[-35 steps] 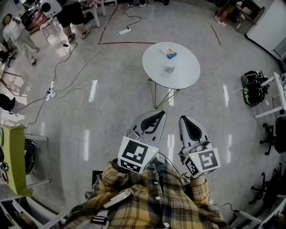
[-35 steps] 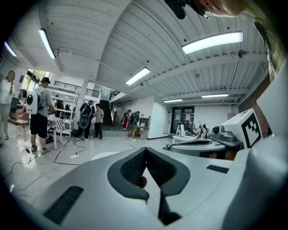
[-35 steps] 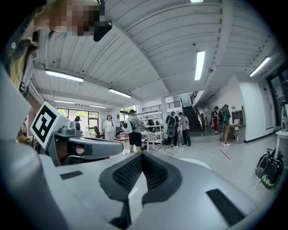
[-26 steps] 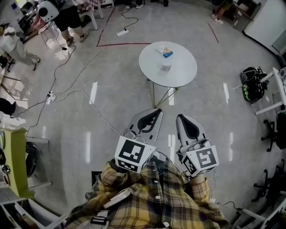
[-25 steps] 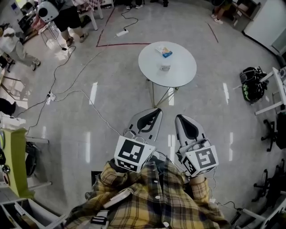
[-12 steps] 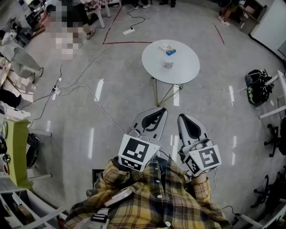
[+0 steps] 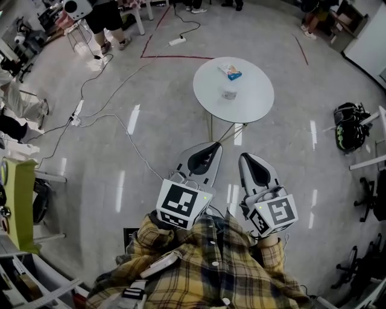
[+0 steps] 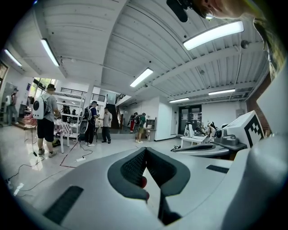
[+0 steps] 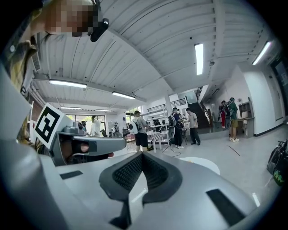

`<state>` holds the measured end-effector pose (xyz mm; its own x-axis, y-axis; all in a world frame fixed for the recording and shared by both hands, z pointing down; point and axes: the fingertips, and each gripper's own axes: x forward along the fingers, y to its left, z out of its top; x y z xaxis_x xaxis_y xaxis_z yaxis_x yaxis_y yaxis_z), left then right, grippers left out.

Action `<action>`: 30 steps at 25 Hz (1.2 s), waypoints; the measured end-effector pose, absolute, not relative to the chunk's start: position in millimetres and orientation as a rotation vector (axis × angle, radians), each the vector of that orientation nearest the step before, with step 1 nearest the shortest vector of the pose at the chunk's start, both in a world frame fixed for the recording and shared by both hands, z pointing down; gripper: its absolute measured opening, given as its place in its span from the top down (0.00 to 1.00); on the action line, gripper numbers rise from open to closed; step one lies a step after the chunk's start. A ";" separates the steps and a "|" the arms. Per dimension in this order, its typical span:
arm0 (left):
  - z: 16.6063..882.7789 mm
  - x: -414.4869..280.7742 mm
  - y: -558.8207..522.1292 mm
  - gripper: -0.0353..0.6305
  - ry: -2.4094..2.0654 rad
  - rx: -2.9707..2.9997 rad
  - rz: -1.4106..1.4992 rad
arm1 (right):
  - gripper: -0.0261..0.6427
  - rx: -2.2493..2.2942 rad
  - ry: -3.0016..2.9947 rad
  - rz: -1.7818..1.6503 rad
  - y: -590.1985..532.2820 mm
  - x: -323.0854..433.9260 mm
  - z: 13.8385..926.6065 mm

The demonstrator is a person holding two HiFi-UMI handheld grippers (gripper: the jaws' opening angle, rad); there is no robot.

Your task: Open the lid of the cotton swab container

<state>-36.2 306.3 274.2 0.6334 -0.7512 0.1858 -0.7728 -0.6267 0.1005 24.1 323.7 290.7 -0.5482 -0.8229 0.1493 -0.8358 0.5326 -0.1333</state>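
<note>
A: Start close in. What sits at the bottom of the head view?

B: A plaid shirt (image 7: pixel 205 271) at six o'clock. Just above it the two grippers lie side by side, both pointing toward twelve. The left gripper (image 7: pixel 212 146) has its jaws pressed together with nothing between them, and the left gripper view shows the pads meeting. The right gripper (image 7: pixel 247 159) is the same, jaws together and empty.

A: And the task's thing?

B: It is well apart from both grippers, at twelve o'clock. The cotton swab container (image 7: pixel 228 94) stands near the middle of the round white table (image 7: pixel 256 102). It looks like a small clear pot, though it is too small here to tell how its lid sits.

A: Anything else on that table?

B: A blue-and-white pack (image 7: pixel 230 72), at twelve o'clock from the container and near it.

A: Farther out?

B: A white cable (image 7: pixel 120 130) trails over the floor at ten o'clock. A black backpack (image 7: pixel 348 124) lies at two, and a person (image 7: pixel 102 15) stands at eleven.
</note>
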 end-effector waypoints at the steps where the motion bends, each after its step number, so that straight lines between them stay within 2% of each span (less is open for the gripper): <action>1: 275.8 -34.7 293.1 0.92 -1.262 2.681 0.180 | 0.94 1.460 -2.686 0.288 310.5 26.0 292.2; 18: 295.7 -28.9 18.9 0.92 -1.124 2.655 0.259 | 0.94 1.518 -2.562 0.394 36.2 32.6 313.2; 30: 317.4 -26.6 -48.6 0.92 -0.980 2.630 0.294 | 0.94 1.590 -2.420 0.483 -27.2 42.0 342.3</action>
